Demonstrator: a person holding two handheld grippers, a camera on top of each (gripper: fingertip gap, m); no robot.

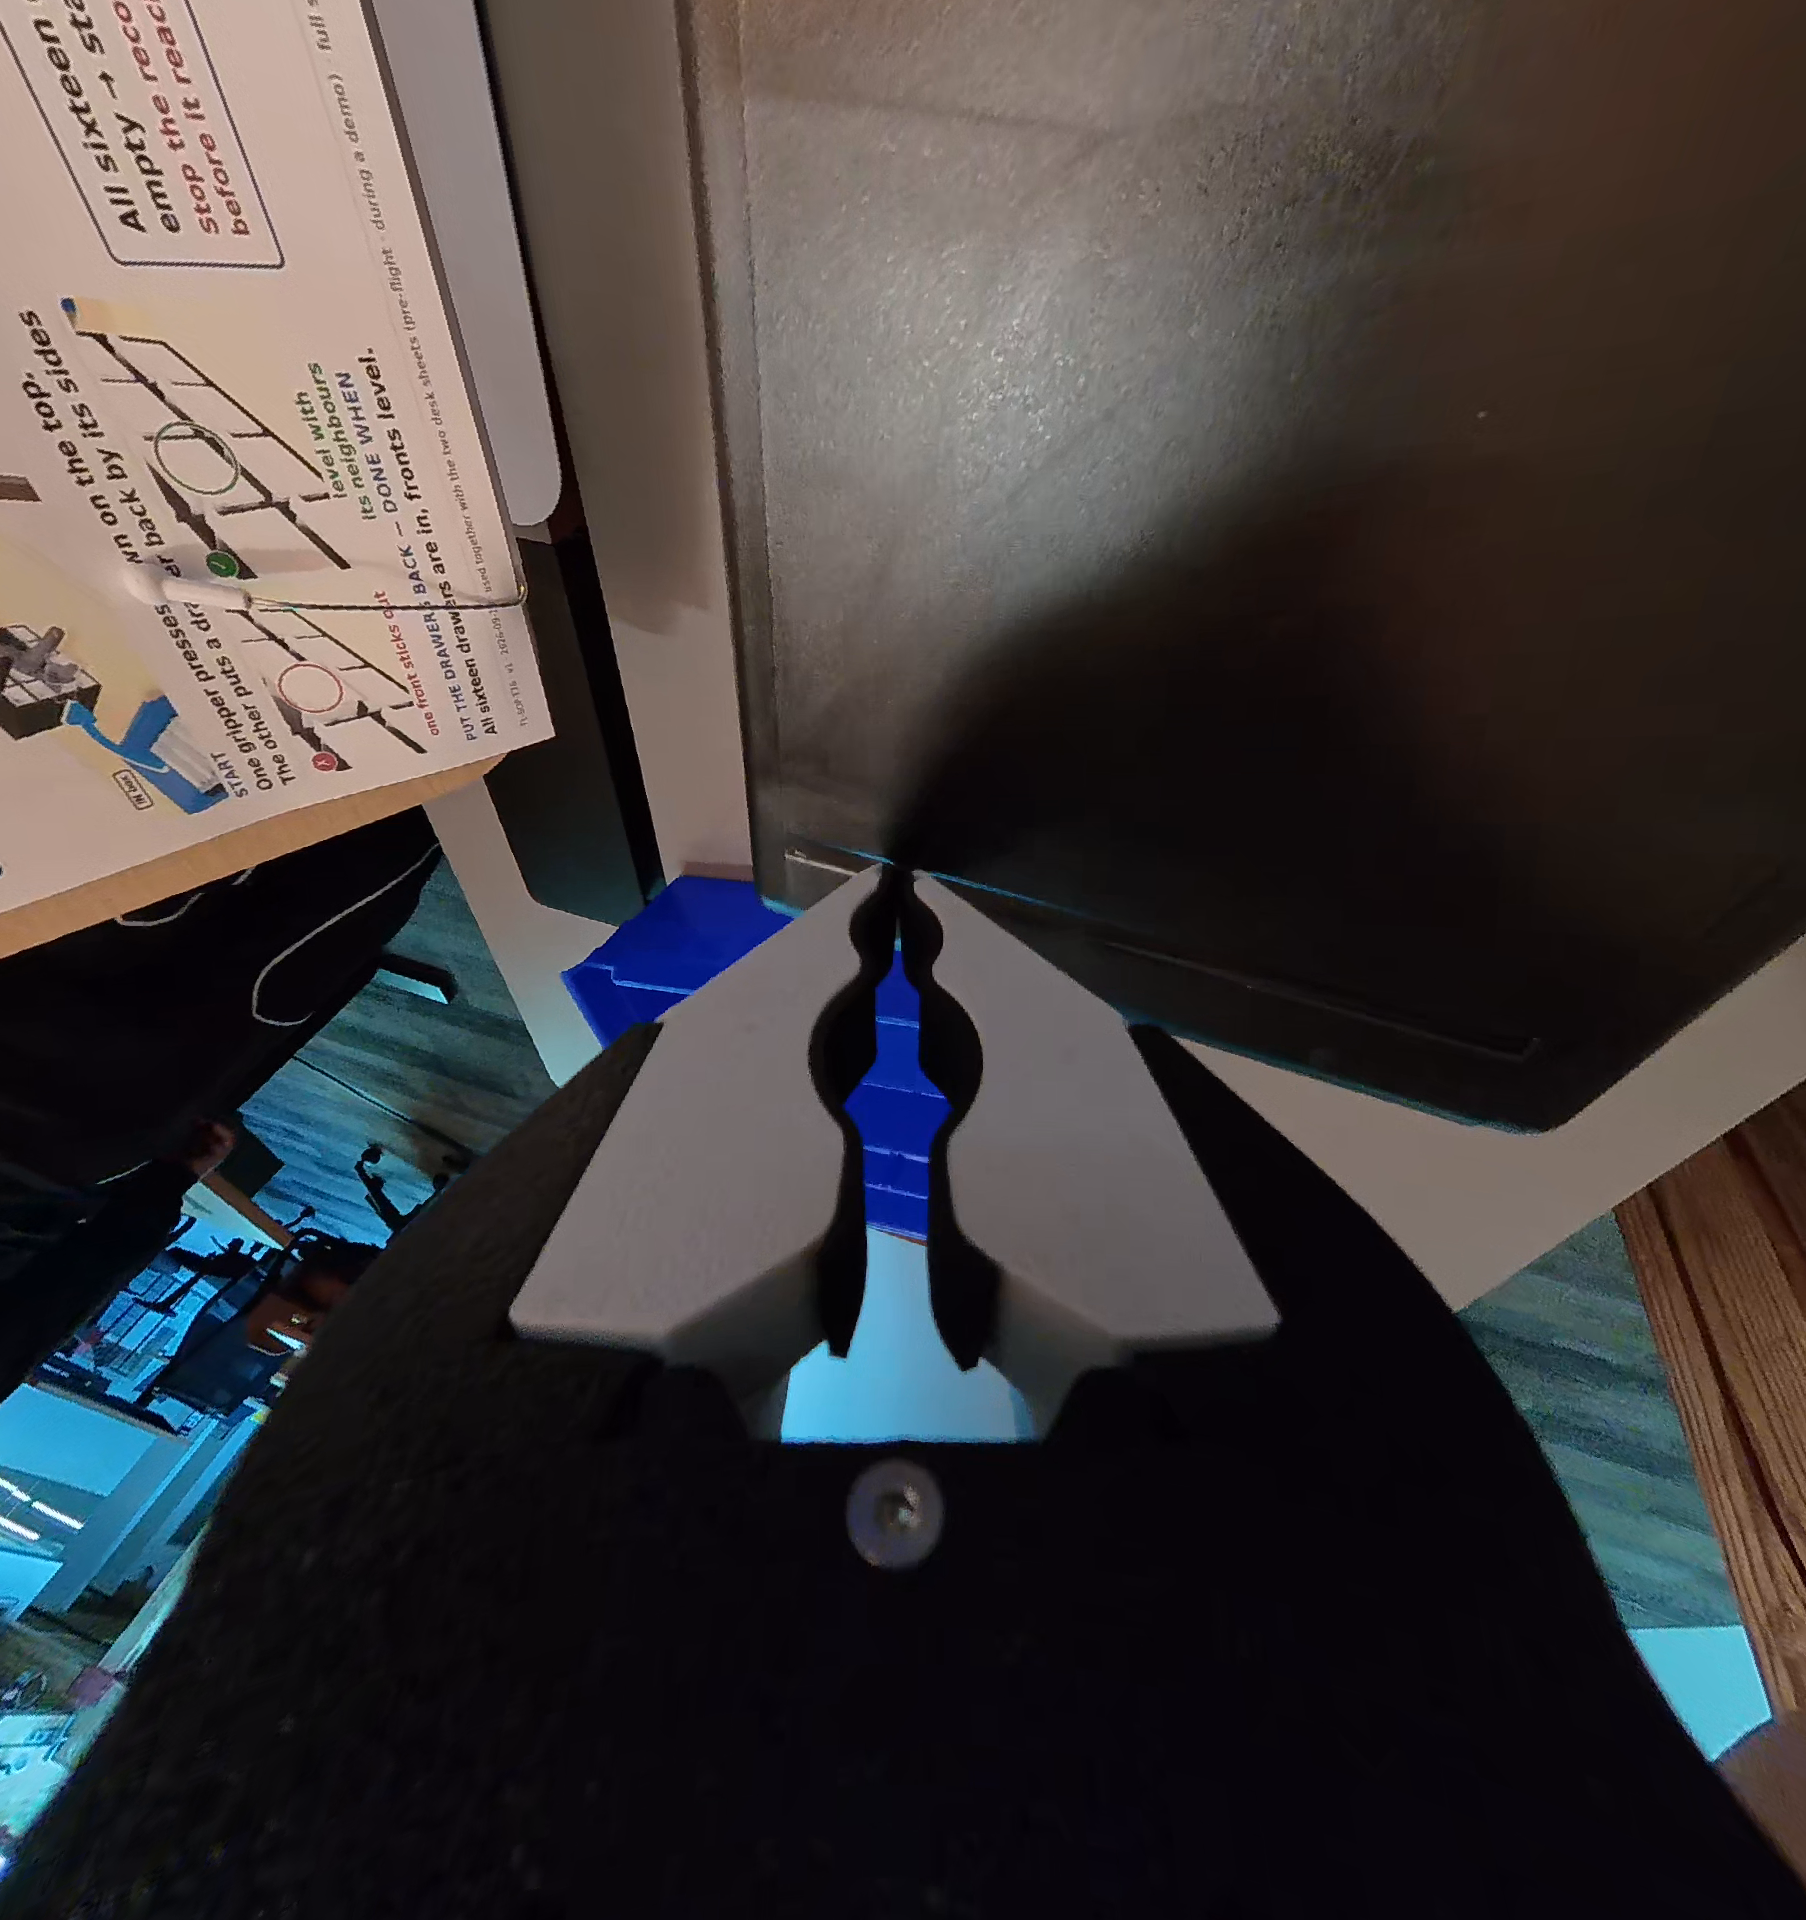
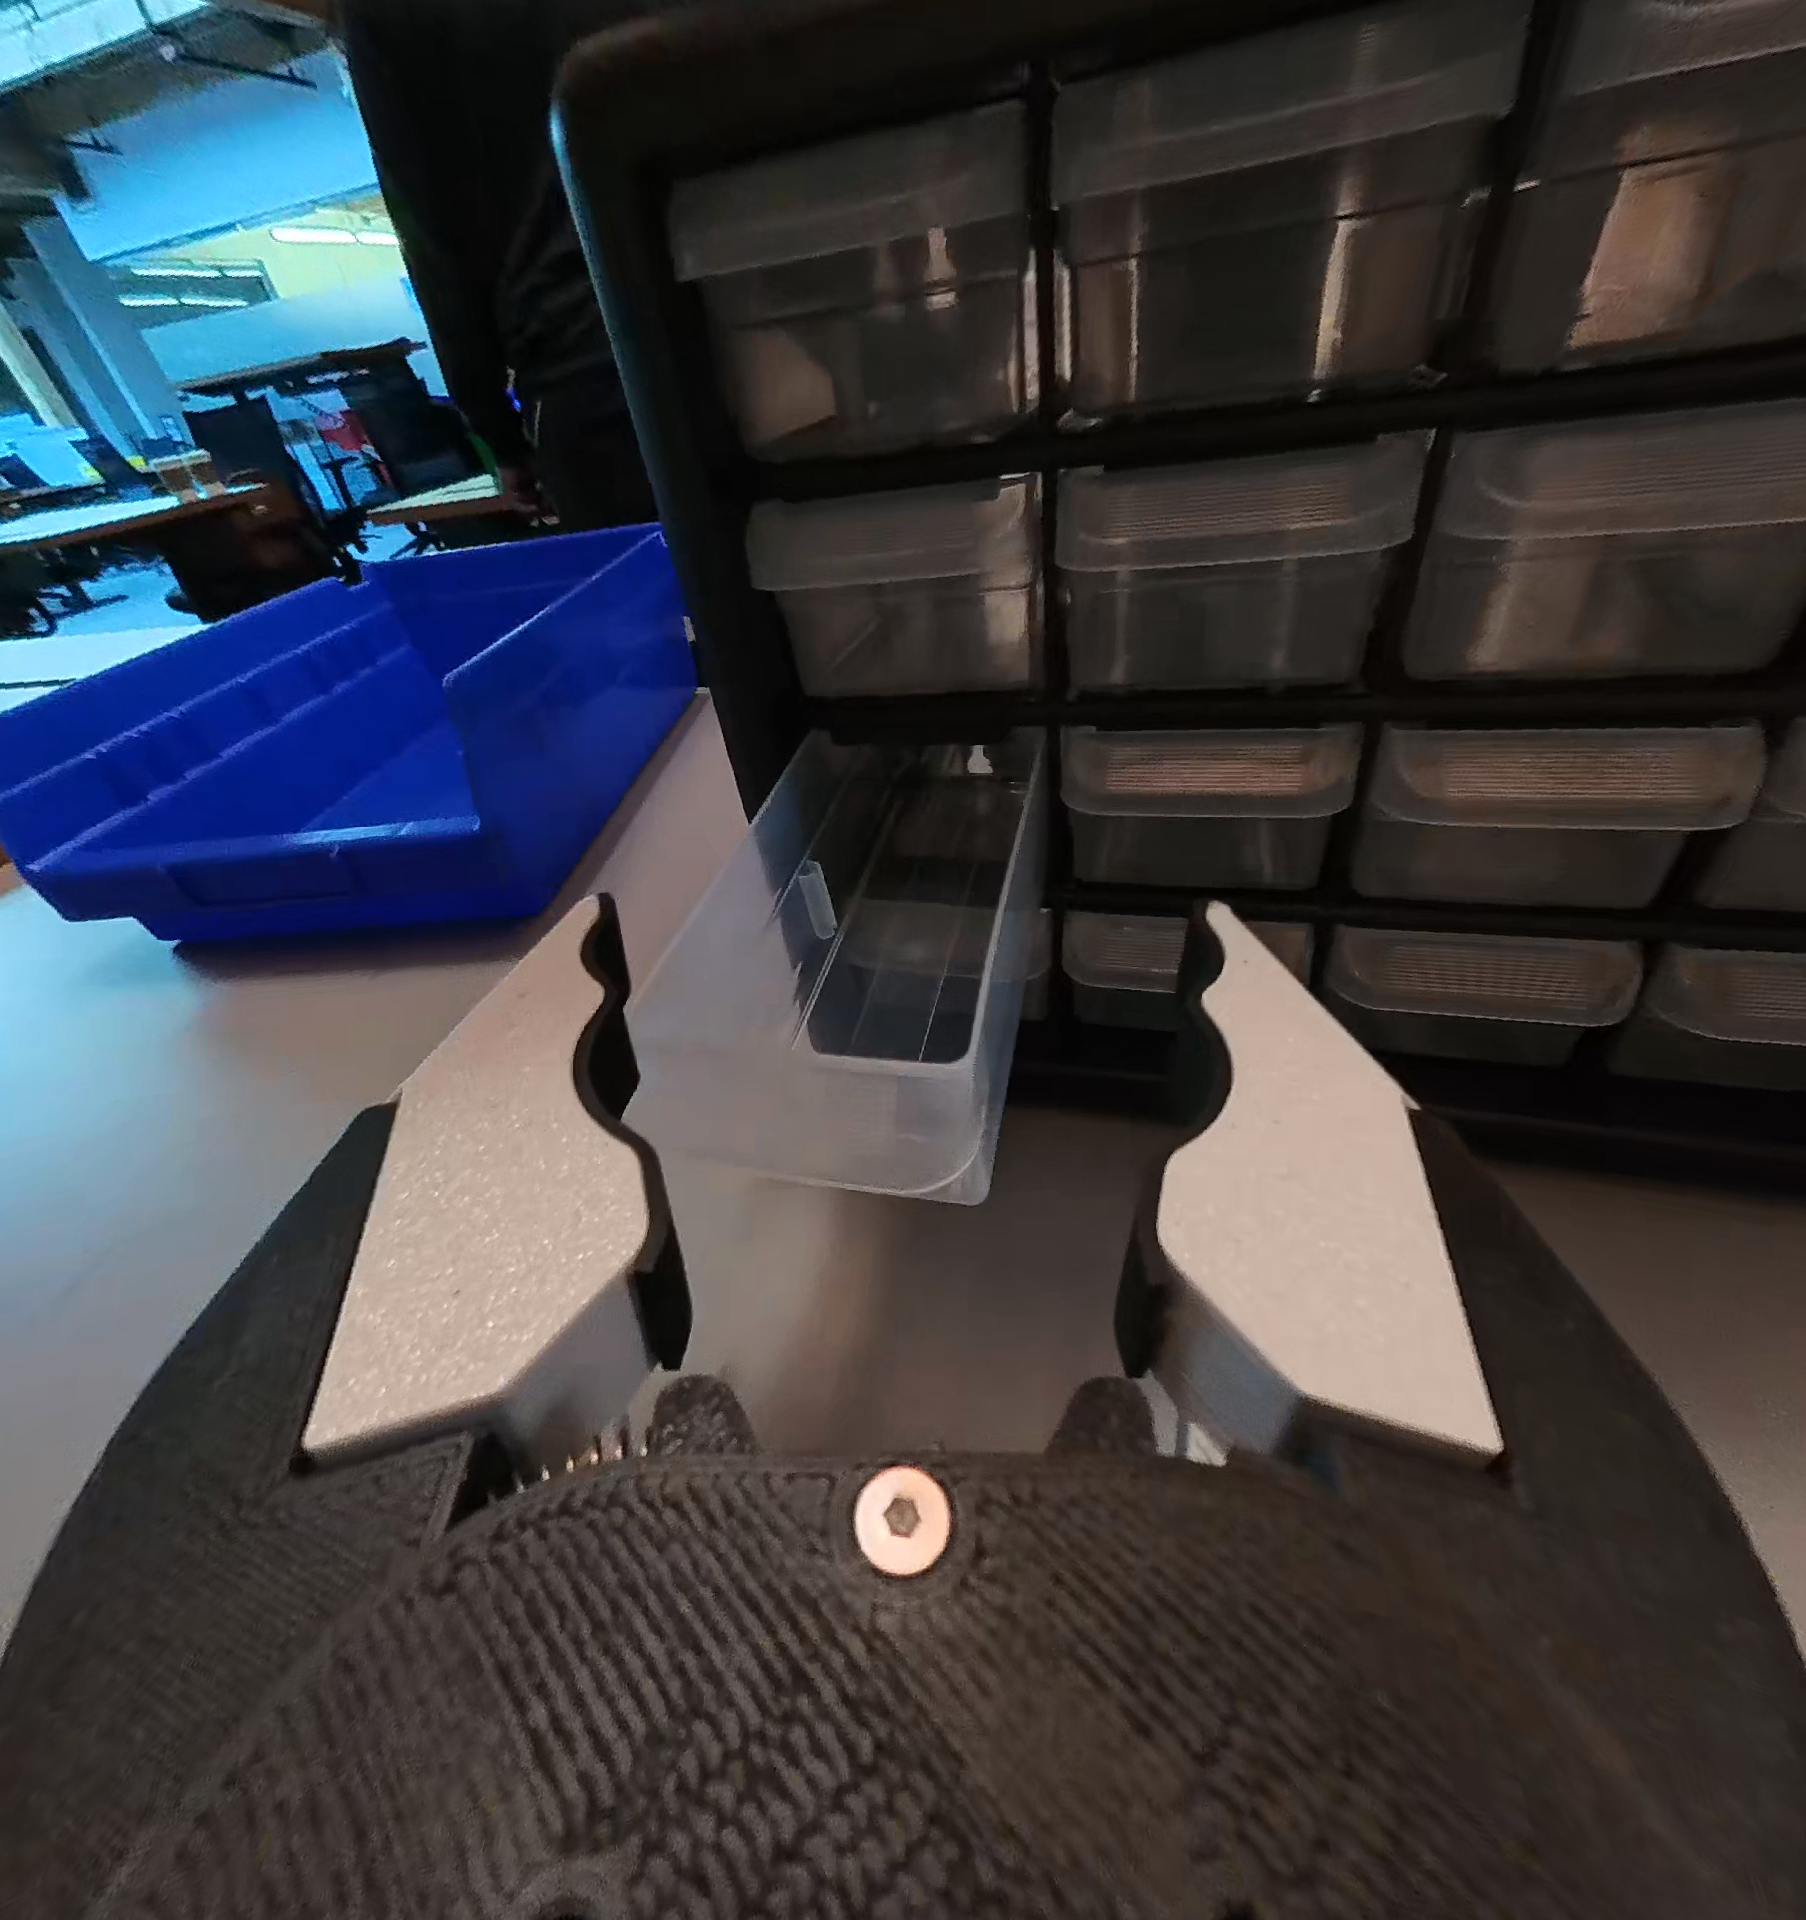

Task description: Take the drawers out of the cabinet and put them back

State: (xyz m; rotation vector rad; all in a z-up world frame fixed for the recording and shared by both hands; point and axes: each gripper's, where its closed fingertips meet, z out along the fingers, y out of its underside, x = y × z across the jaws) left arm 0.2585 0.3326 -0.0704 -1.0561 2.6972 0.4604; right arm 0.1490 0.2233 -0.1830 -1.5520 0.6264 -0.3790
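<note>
Desks fill the room behind a pale table (image 2: pixel 151 1091) bearing cabinet (image 2: pixel 1294 623) and blue bin (image 2: pixel 307 779); left claw (image 1: pixel 897 883) pressed together, right claw (image 2: pixel 904 925) spread.

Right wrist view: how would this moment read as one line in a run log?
right tongs: open, straddling clear drawer | drawer: half out of cabinet, tilted down | left tongs: shut, tips at cabinet | blue bin: beside cabinet

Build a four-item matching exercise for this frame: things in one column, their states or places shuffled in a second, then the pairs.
Things
1. left hand-held gripper
2. right hand-held gripper
3. clear drawer
4. blue bin

States or places
A. pulled partway out of the cabinet, tilting down
B. open, in front of the drawer
C. on the table beside the cabinet
D. shut, tips against the cabinet's dark panel

Pairs: 1-D, 2-B, 3-A, 4-C
</note>
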